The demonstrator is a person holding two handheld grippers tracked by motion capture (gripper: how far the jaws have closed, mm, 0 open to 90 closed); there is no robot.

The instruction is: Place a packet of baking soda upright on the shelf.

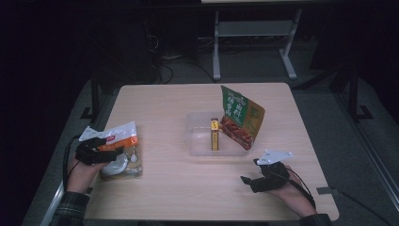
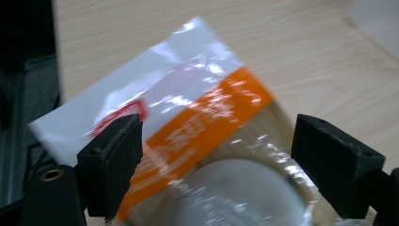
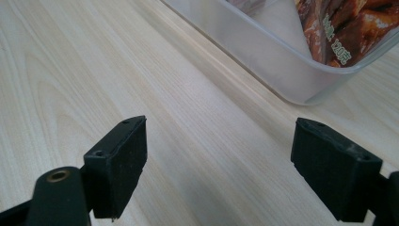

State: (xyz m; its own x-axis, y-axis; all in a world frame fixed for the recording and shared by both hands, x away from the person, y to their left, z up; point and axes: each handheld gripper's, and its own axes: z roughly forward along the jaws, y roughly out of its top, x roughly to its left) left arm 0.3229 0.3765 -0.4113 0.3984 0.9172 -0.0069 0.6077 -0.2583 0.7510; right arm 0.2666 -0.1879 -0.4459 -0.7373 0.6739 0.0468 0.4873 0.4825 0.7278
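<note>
A clear packet [image 1: 123, 135] with a white top, an orange band and pale round pieces inside lies at the table's left edge. My left gripper [image 1: 109, 149] hovers over it, jaws wide. In the left gripper view the packet [image 2: 197, 108] lies under and between the two pads without touching them. My right gripper [image 1: 245, 181] rests open near the front right of the table. In the right gripper view its jaws [image 3: 219, 146] frame bare wood, and a corner of the clear plastic tub [image 3: 263, 52] lies just beyond.
The tub [image 1: 192, 136] sits mid-table and holds an upright yellow box [image 1: 214, 134] and a leaning green and red snack bag [image 1: 241, 117]. The wooden table [image 1: 179, 188] is bare in front of it. Metal desk legs [image 1: 216, 47] and cables stand on the floor behind.
</note>
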